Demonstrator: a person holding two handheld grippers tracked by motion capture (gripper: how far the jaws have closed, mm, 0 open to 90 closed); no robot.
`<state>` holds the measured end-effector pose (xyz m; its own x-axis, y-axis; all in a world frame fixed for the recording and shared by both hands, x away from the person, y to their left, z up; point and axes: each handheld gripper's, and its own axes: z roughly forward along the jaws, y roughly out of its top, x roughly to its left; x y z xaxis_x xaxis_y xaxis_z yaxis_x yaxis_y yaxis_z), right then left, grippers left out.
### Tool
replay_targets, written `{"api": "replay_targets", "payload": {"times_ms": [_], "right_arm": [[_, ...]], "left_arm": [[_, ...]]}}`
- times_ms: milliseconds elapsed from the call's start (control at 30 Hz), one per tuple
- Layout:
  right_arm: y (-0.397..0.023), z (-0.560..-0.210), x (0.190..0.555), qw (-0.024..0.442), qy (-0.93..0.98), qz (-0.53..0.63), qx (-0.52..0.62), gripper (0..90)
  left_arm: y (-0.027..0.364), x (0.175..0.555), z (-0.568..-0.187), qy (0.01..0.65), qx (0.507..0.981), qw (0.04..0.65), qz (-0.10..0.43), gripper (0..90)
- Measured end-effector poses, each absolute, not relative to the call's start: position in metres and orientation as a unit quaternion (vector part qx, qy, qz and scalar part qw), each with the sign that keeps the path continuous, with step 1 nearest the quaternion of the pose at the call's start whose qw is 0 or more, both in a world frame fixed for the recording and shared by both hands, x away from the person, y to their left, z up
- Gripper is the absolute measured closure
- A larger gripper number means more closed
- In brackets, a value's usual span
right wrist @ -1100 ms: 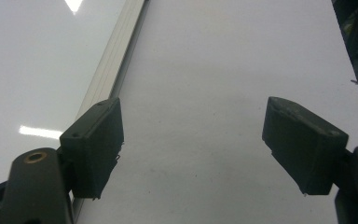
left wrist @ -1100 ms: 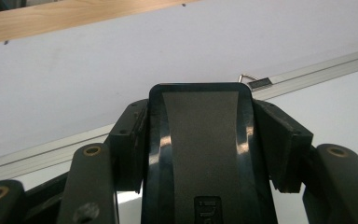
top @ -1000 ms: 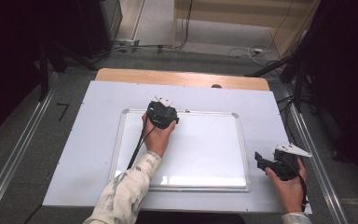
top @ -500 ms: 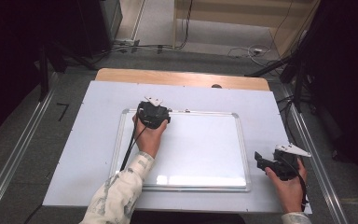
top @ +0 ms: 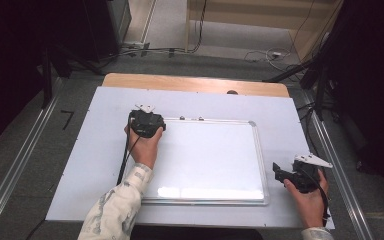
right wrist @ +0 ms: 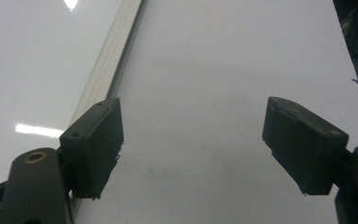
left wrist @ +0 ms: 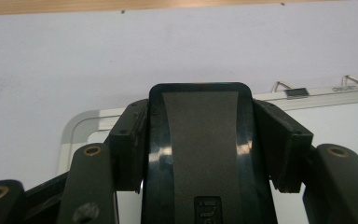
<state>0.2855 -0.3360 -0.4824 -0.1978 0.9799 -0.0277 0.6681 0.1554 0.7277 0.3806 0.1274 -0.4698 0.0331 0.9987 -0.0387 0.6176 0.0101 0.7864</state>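
1. Now I am clamping the left claw (top: 146, 123) on a black eraser (left wrist: 200, 149); in the left gripper view both pads are pressing its sides.
2. I am holding the eraser over the top left corner of the whiteboard (top: 210, 160), just inside its silver frame, with two clips on the frame's top edge sitting to its right.
3. I am keeping the right claw (top: 286, 175) apart, with nothing between its pads (right wrist: 93, 144).
4. I am resting that claw over the bare white bench (top: 95, 135), just beside the board's right edge near the lower right corner, well apart from the eraser.
5. I am seeing the board wiped clean, glare showing along its lower edge.
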Motion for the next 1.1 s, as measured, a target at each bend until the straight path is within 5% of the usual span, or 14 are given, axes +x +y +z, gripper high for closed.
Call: {"api": "replay_targets", "payload": {"times_ms": [1100], "right_arm": [[-0.336,-0.483,0.286,0.259,0.715,0.299,0.576,19.0]], "left_arm": [[0.142,0.386,-0.483,0.667,0.612,0.303,0.299,41.3]]}}
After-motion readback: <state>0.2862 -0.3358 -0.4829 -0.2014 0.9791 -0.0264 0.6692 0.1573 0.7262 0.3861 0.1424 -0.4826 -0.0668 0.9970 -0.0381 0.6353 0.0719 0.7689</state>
